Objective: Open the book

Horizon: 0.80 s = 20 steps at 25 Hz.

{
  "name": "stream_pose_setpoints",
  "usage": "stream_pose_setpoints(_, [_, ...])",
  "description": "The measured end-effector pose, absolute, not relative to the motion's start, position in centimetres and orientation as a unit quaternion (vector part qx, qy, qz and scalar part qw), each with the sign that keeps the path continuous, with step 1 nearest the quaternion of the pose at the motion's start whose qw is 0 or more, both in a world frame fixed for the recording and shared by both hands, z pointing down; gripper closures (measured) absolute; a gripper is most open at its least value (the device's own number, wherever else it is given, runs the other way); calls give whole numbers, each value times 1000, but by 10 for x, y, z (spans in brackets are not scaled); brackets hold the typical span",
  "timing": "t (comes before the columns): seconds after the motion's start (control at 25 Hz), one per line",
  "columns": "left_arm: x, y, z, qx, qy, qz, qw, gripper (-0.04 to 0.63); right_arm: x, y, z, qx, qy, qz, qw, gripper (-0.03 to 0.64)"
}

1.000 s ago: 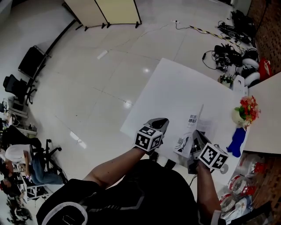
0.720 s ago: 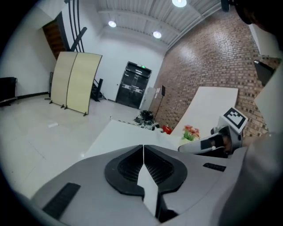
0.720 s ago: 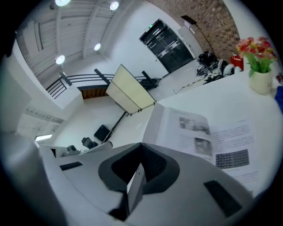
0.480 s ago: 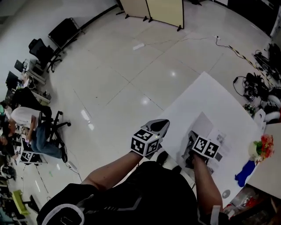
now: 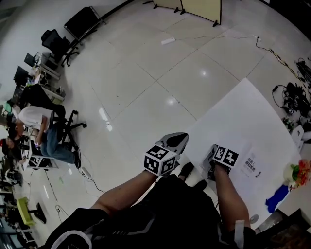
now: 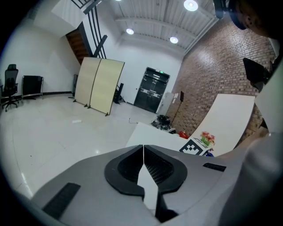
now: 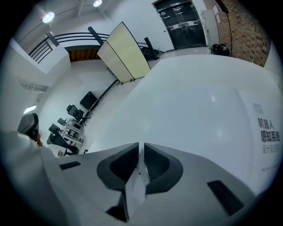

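The book (image 5: 252,168) lies flat on the white table (image 5: 243,107), a white face with dark print turned up; I cannot tell whether that face is a cover or a page. Its print (image 7: 269,136) also sits at the right edge of the right gripper view. My right gripper (image 5: 214,153) is shut and empty, just left of the book, near the table's front edge. Off the table's left corner and over the floor, my left gripper (image 5: 179,137) is held shut and empty too. The jaws meet at the tip in both gripper views (image 6: 143,146) (image 7: 141,144).
A blue object (image 5: 277,197) and a bunch of flowers (image 5: 301,172) stand right of the book. Cables and gear (image 5: 301,90) lie on the floor past the table. A folding screen (image 5: 199,5) stands far back. A seated person (image 5: 41,131) and office chairs (image 5: 53,41) are at the left.
The raised leaf of the book has gone down flat. My right gripper has come off the book to its left. The head view has swung left, so the table sits further right.
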State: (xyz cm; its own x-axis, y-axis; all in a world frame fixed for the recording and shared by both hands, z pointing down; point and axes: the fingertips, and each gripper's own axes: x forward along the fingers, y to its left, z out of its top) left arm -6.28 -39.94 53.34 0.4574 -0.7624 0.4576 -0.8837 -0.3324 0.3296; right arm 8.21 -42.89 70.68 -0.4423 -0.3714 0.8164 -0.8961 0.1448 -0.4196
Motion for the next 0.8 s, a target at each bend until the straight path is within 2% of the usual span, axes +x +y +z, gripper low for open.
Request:
stream_pose_setpoints(0.16, [-56, -404, 532, 821, -494, 101, 270, 600, 78, -426, 697, 448, -712, 475, 258, 609])
stream_pose_setpoints(0.4, [-21, -424, 514, 846, -459, 84, 257, 600, 98, -432, 621, 442, -759, 452, 158, 609])
stream_pose_setpoints(0.72, [57, -447, 449, 911, -364, 28, 193, 600, 214, -441, 475, 527, -807, 264, 34, 609])
stream_pose_setpoints(0.8, [75, -450, 434, 921, -349, 28, 171, 600, 250, -434, 445, 566, -797, 213, 21, 609])
